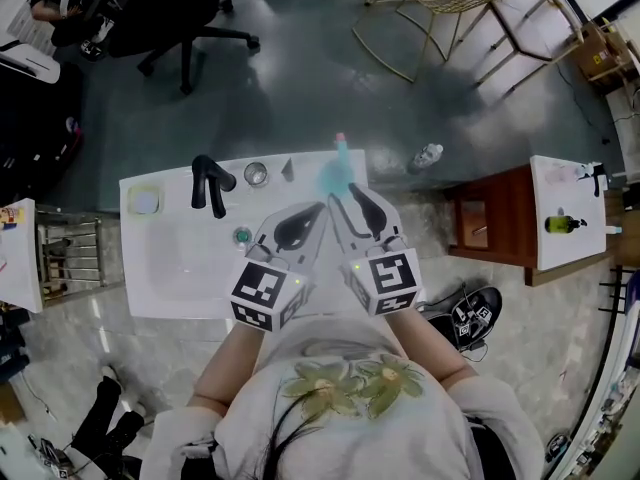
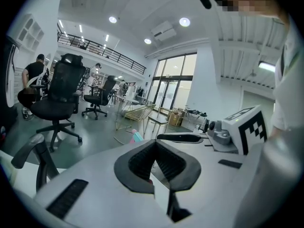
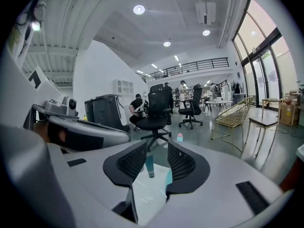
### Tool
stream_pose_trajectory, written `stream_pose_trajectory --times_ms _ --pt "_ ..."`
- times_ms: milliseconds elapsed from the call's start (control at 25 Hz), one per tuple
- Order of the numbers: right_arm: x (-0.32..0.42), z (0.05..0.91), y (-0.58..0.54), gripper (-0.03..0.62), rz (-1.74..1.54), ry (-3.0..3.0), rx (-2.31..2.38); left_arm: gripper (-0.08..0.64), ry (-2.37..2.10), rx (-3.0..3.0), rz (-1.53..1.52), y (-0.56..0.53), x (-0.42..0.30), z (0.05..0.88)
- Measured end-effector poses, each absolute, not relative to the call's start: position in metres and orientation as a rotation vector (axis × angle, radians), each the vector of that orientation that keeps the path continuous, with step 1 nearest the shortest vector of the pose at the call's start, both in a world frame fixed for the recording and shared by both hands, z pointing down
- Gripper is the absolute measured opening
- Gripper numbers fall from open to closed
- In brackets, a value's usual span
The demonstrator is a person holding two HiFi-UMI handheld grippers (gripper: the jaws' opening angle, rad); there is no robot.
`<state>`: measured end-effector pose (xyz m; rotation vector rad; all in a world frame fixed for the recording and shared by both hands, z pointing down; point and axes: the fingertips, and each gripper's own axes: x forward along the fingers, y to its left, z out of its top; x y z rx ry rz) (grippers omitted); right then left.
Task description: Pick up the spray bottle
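Observation:
The spray bottle, teal with a pink cap, stands at the far edge of the white counter, just beyond both grippers. My right gripper is open and points at it; nothing touches its pads. In the right gripper view, the pink cap shows above the jaws and teal shows in the gap between them. My left gripper sits close beside the right one, shut and empty. In the left gripper view, the bottle peeks over the left jaw.
A black faucet stands over the sink basin to the left. A small metal cup and a dark cone sit behind the basin. A wooden table is at the right, and a plastic bottle lies on the floor.

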<state>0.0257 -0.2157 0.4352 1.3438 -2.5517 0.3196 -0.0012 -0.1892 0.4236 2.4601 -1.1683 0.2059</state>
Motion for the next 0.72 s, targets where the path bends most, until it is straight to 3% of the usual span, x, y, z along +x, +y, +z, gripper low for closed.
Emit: stream_pose_trajectory --times_ms 720 --pt "0.036 0.482 -0.25 0.189 0.344 -2.412 1.327 0.009 -1.169 2.406 0.241 -0.205 -0.007 0.439"
